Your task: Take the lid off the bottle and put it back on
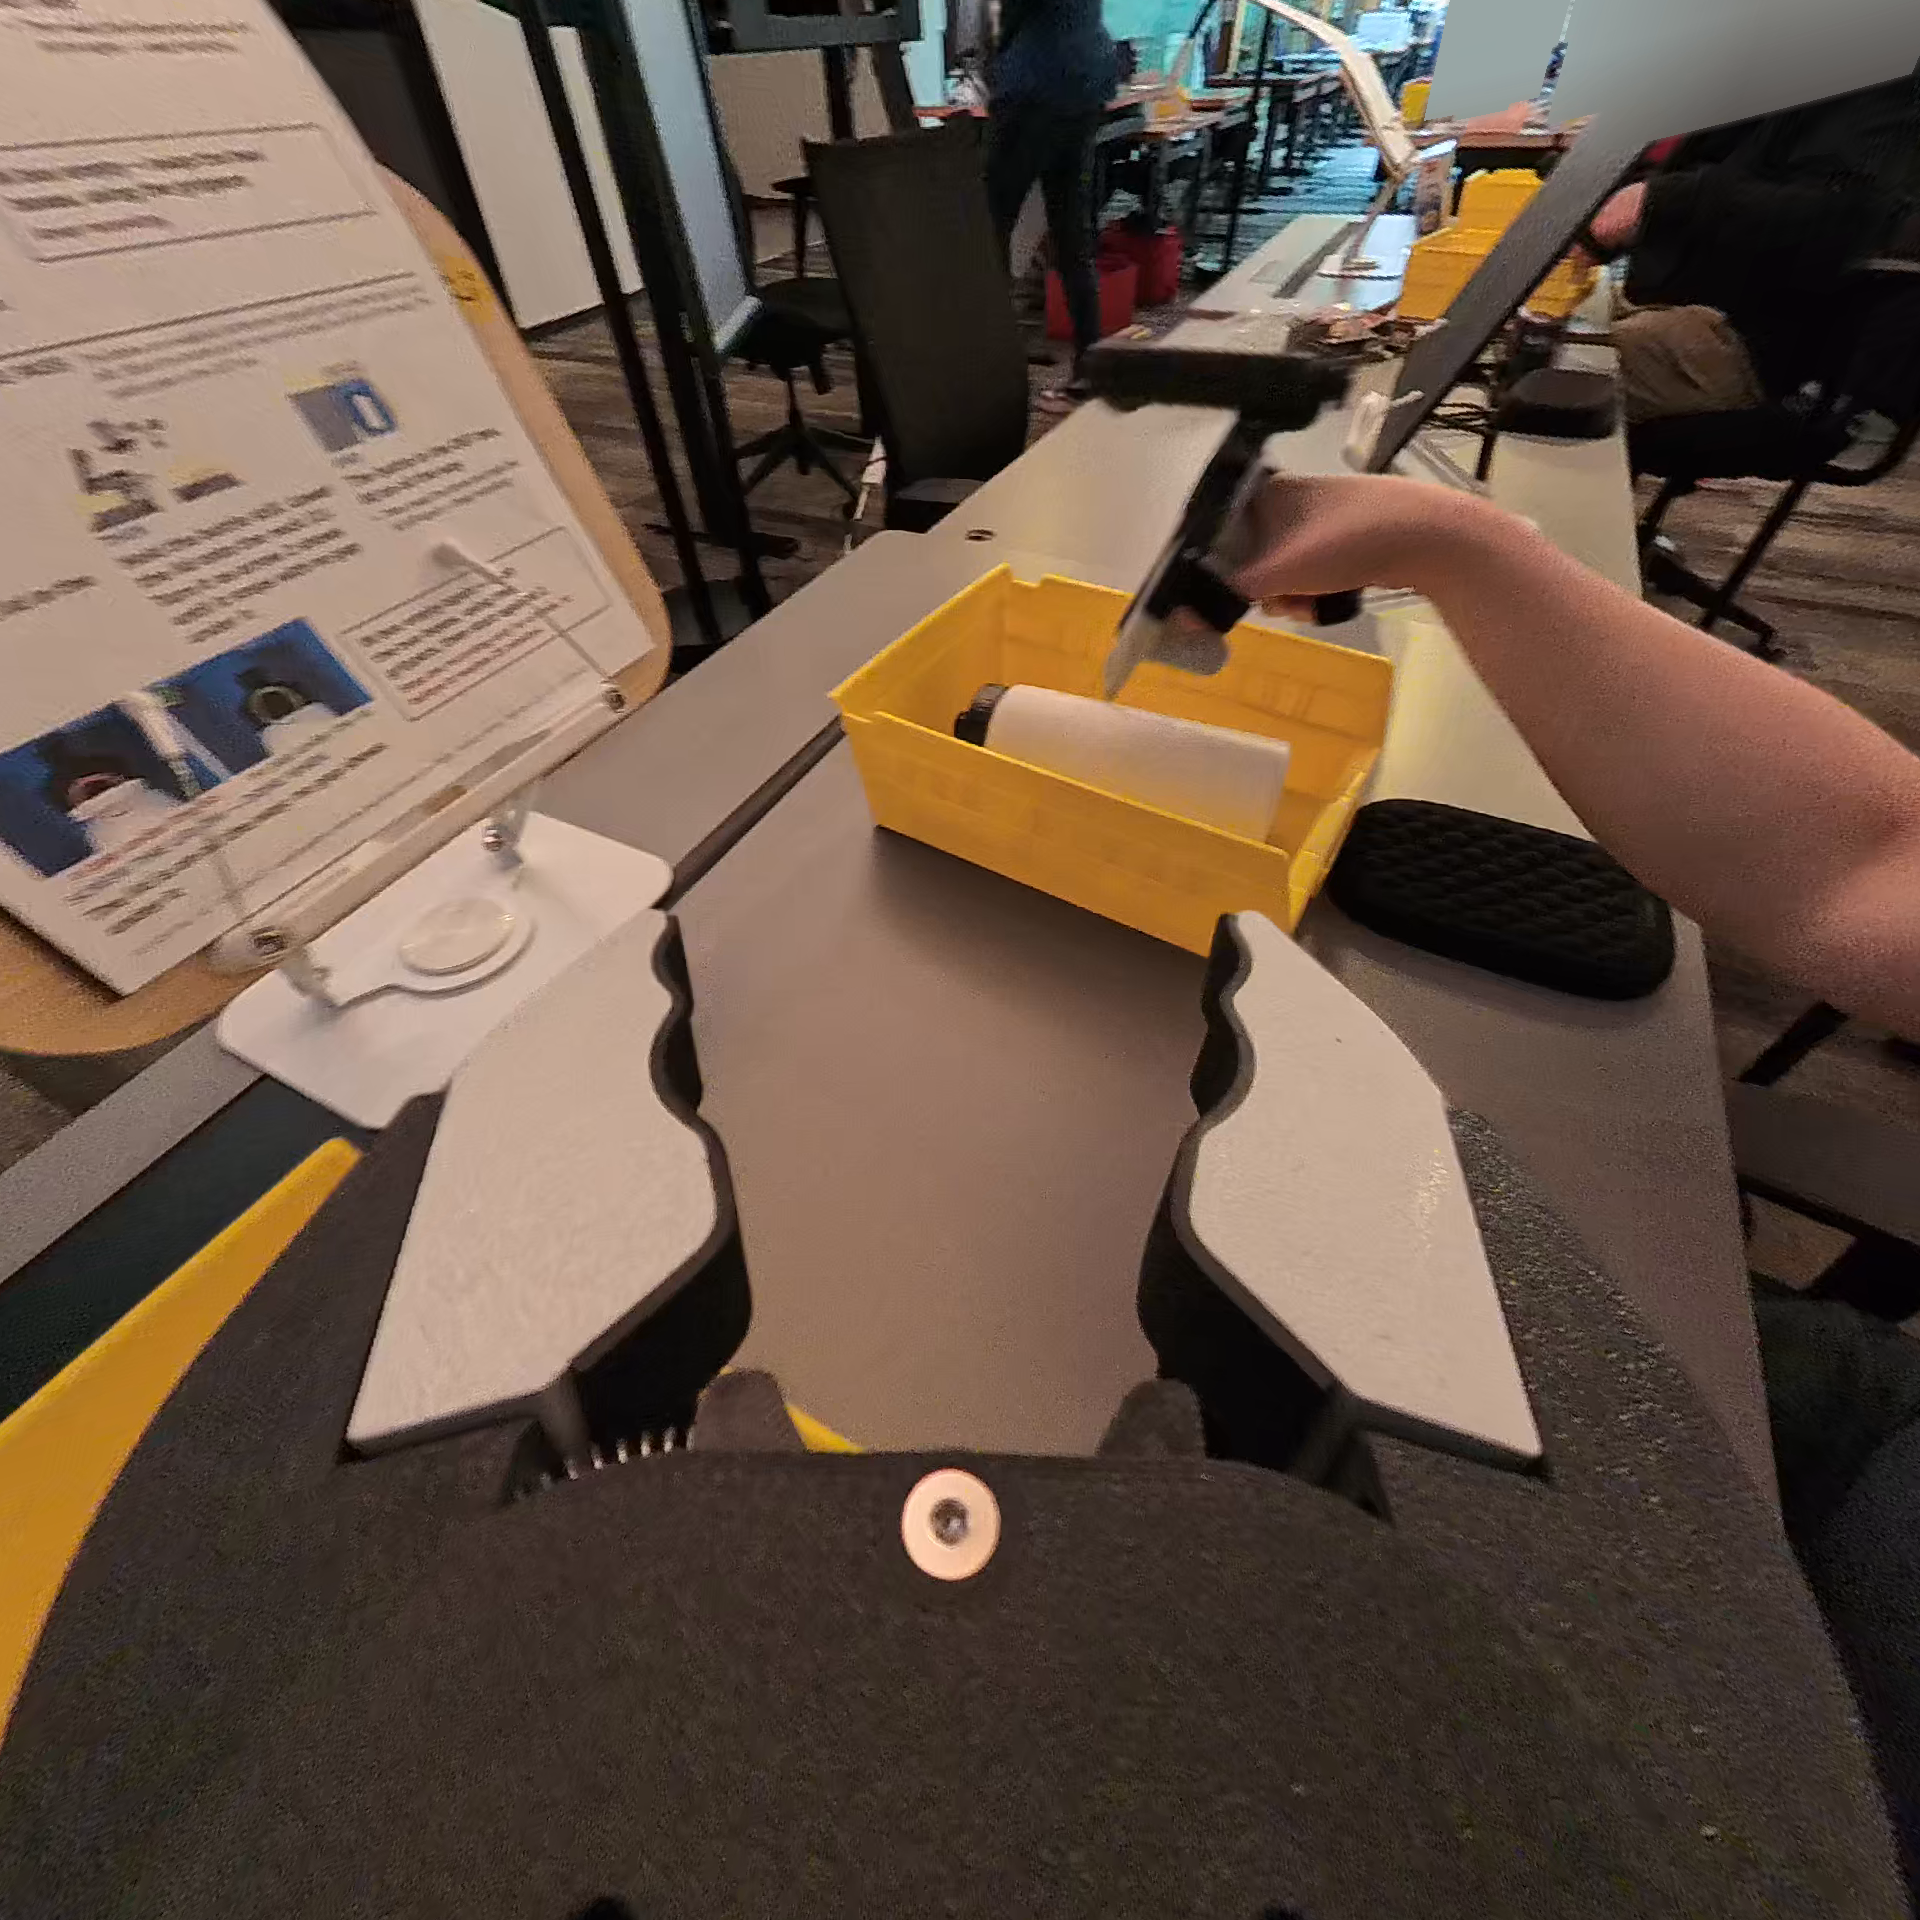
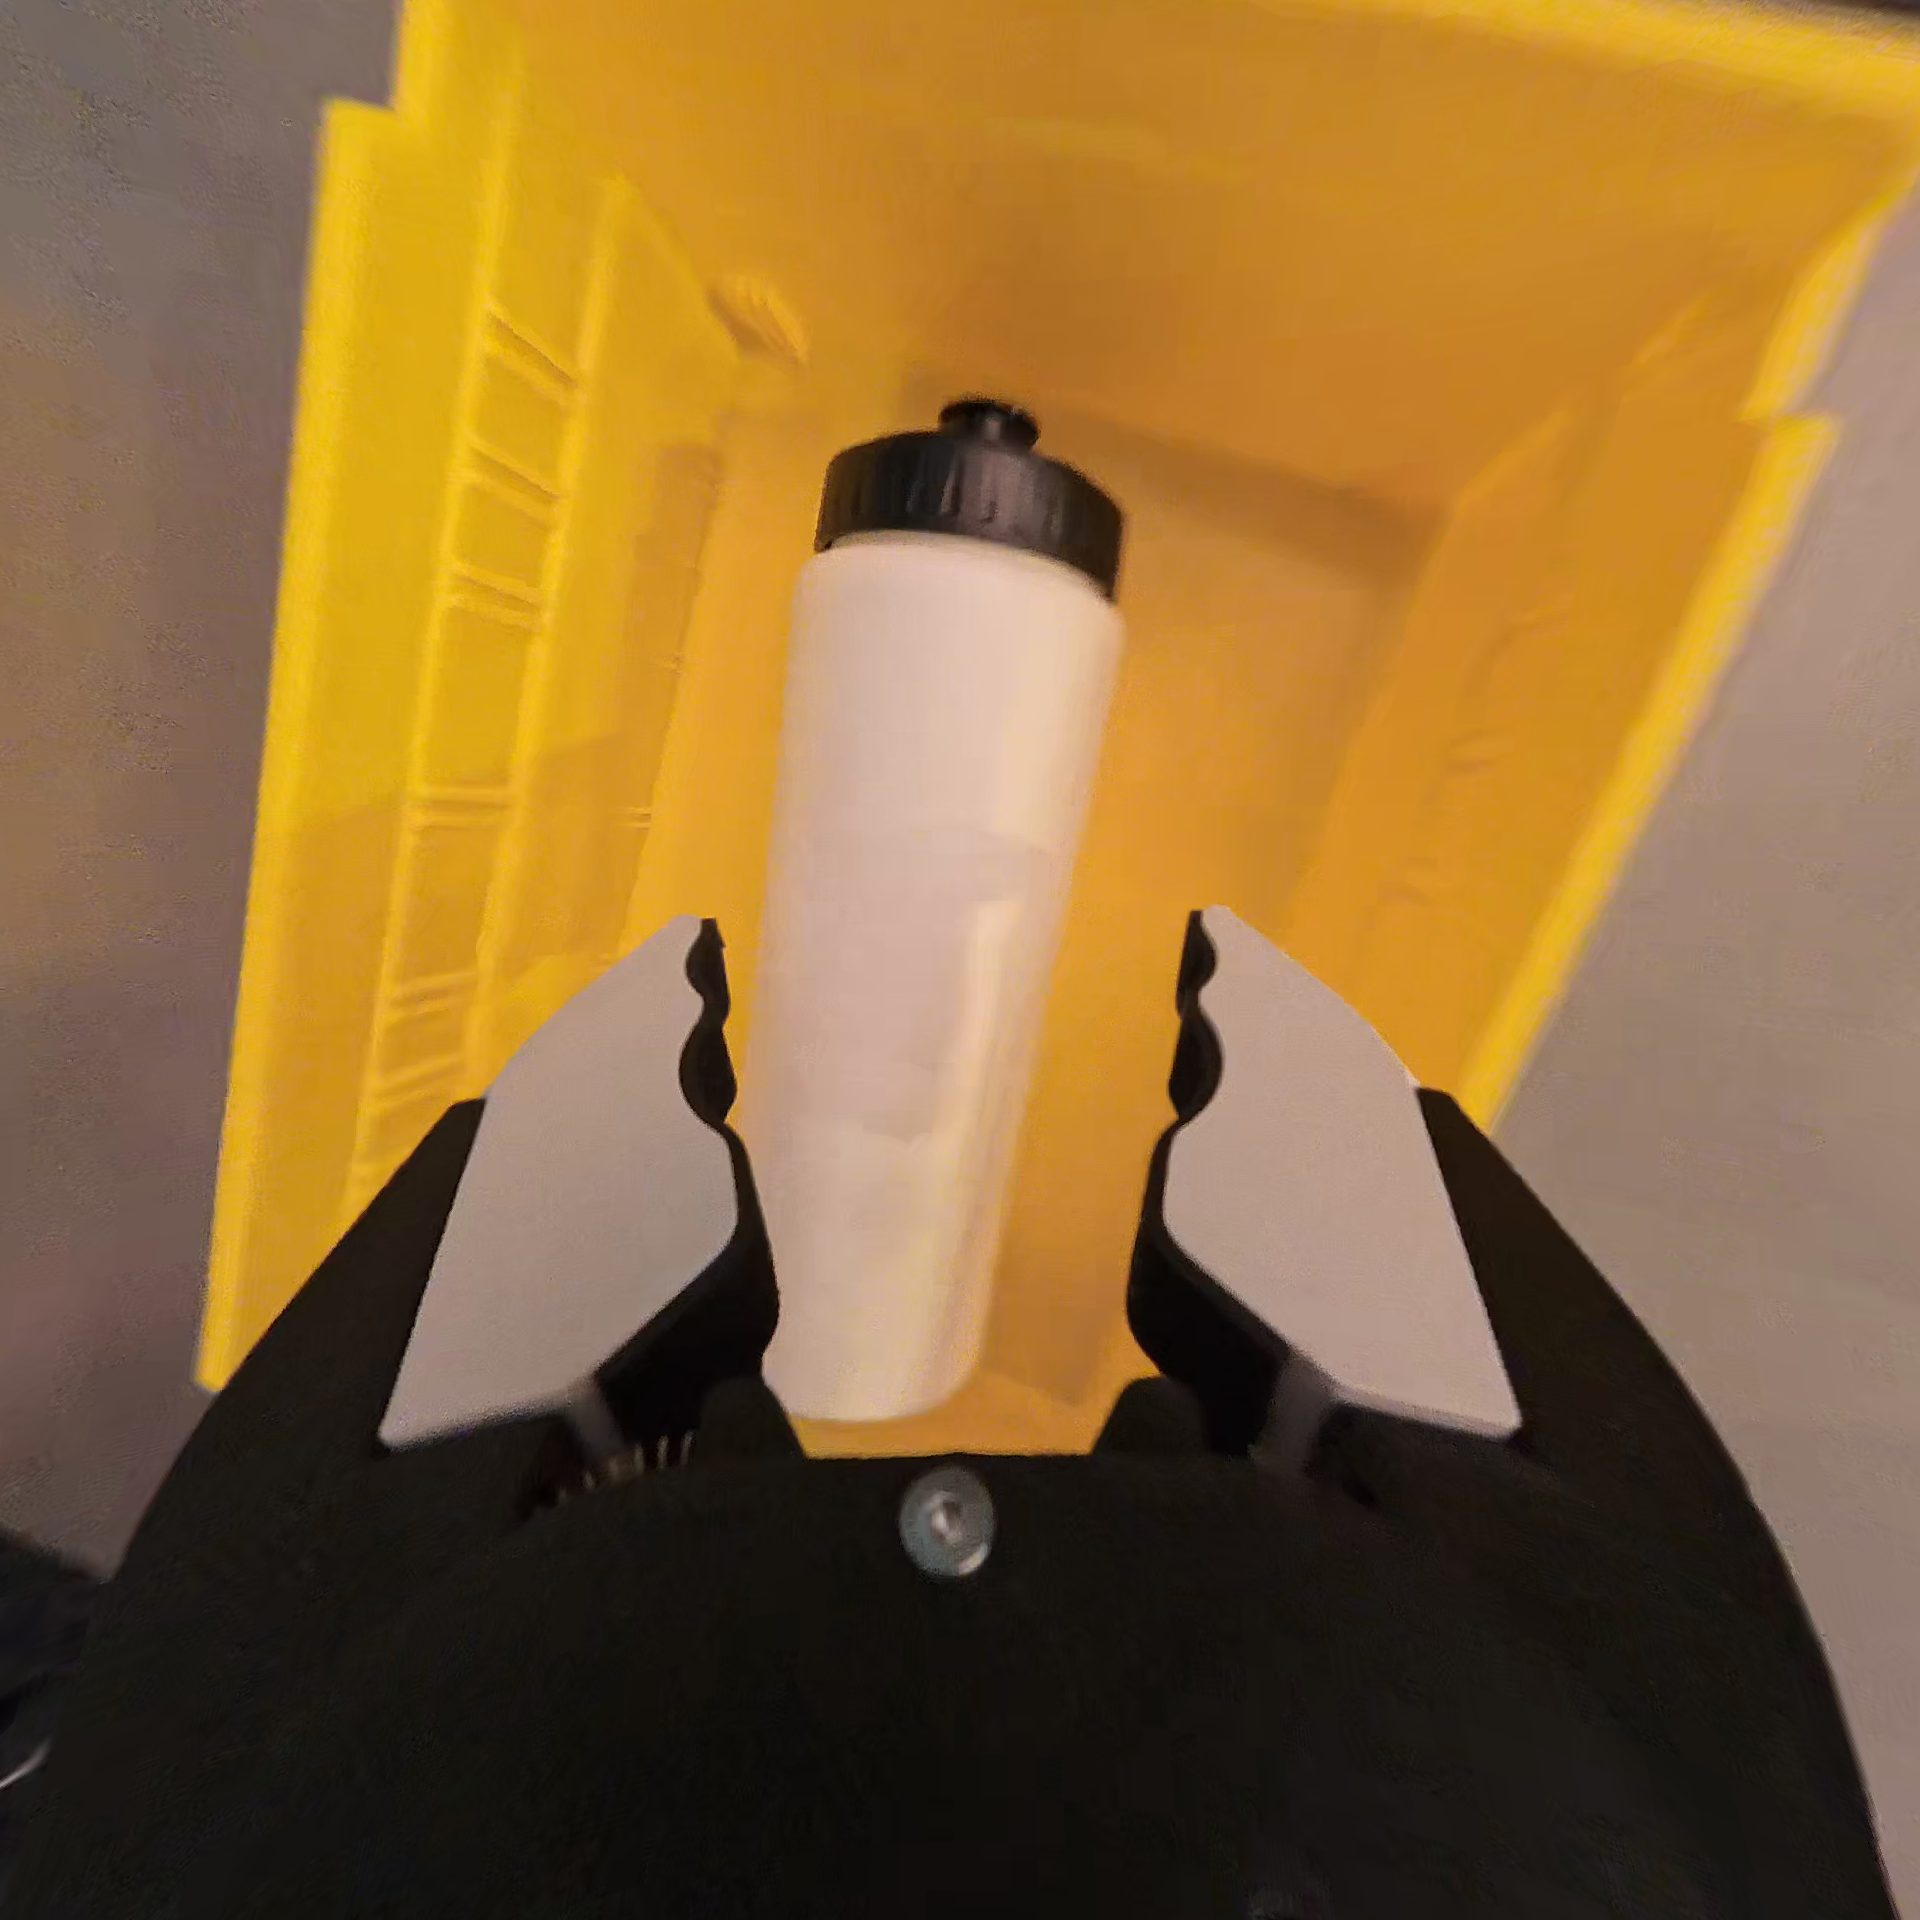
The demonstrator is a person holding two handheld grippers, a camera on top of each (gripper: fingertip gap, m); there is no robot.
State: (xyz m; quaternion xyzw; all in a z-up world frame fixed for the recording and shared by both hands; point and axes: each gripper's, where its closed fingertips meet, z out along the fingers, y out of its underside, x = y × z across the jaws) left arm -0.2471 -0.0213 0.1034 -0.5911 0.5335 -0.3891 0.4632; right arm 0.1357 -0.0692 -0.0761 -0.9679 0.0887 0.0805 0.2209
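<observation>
The long grey desk (image 1: 935, 1091) is carrying a yellow rectangular plastic bin (image 1: 1081, 831), with an instruction board on a white stand (image 1: 260, 468) to its left and a black textured pad (image 1: 1507, 899) just beside its right end. Inside the bin, a white cylindrical plastic bottle (image 2: 935, 935) is lying on its side along the floor, and its black ribbed screw lid (image 2: 971, 499) is sitting fully on, pointing toward the bin's far end in the right wrist view.

The right gripper (image 2: 951, 1039), held from above by the person's hand (image 1: 1340, 551), is hanging over the bin with its fingers spread wide, straddling the lower half of the bottle without touching it. The left gripper (image 1: 951, 1039) is hovering wide and empty above bare desk, near the bin.

The step in hand looks like the first pick-up. To do it well, the right gripper should be lowering until its fingers are reaching the bottle's widest line, staying centred so neither finger is nudging the round body sideways. Gripping nearer the middle would be balancing it better. A smooth cylinder is likely to roll or slip, so the squeeze should be firm and the lift straight, clearing the bin's walls and leaving the lid free for the left gripper.
</observation>
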